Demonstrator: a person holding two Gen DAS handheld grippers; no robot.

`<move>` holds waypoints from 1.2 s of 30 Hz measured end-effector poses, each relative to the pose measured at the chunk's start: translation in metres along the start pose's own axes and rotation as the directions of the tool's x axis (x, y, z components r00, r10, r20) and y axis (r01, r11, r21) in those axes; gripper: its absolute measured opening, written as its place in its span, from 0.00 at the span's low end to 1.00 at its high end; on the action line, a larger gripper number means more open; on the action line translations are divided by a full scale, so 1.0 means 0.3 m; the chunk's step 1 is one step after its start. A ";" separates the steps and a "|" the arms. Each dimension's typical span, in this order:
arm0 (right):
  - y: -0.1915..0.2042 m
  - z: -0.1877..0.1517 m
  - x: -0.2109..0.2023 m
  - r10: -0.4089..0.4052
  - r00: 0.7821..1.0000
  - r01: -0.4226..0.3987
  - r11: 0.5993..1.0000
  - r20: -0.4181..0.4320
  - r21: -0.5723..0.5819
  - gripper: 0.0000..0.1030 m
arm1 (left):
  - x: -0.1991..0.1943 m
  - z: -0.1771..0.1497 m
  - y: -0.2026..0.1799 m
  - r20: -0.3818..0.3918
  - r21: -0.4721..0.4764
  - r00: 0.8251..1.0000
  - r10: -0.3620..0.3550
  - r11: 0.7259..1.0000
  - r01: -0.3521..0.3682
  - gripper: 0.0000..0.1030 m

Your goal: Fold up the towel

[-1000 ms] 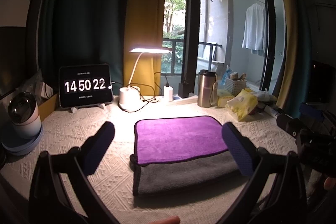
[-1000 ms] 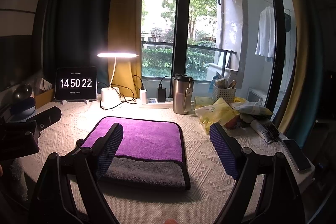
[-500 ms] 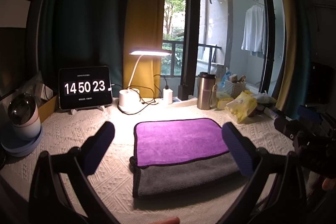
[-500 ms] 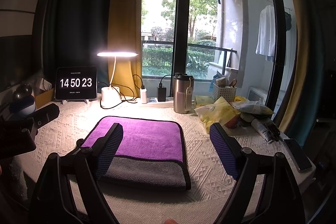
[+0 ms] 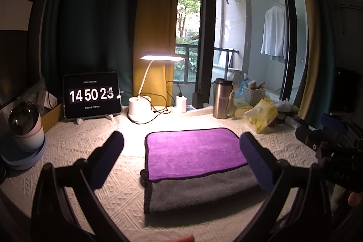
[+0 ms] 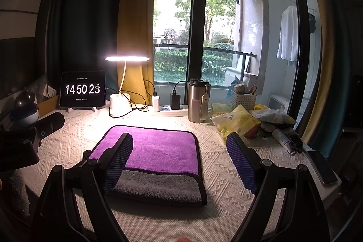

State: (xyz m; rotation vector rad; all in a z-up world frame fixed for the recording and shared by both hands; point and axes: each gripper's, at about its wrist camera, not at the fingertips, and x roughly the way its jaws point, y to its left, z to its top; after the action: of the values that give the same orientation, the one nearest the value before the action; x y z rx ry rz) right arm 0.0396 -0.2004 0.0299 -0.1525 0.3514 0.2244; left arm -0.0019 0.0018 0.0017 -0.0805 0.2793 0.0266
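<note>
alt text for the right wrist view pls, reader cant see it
A folded towel, purple over grey, lies flat on a white textured tablecloth between the open fingers of the right gripper, which touches nothing. Behind it stand a lit desk lamp, a tablet clock and a steel tumbler before a window.

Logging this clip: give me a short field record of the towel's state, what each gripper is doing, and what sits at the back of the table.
towel: lies flat on the white tablecloth, folded, purple layer on top, grey layer showing along the near edge
left gripper: open, holds nothing, above the towel
right gripper: open, holds nothing, above the towel's right side
back of table: clock tablet, lit desk lamp, steel mug, yellow packets
task stage: at least one fold made; neither gripper touches the towel
</note>
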 end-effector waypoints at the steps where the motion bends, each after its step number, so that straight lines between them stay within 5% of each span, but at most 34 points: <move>1: 0.000 0.000 0.000 0.000 1.000 0.000 1.000 0.000 0.000 0.84 | 0.001 0.000 0.000 0.000 0.000 1.000 0.000 1.000 0.000 1.00; 23: 0.001 -0.007 0.008 0.000 1.000 0.000 1.000 -0.008 0.003 0.84 | 0.002 -0.001 0.004 -0.005 0.001 1.000 0.001 1.000 -0.001 1.00; 36: -0.039 -0.056 0.095 0.002 0.996 0.001 0.999 -0.086 0.035 0.84 | 0.108 -0.047 0.000 -0.113 0.006 0.993 0.017 1.000 -0.016 1.00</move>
State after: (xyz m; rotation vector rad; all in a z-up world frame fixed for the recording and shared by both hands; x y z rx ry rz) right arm 0.0630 -0.2094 0.0054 -0.1274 0.4408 0.2128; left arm 0.0255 0.0010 -0.0207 -0.0748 0.3936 0.0379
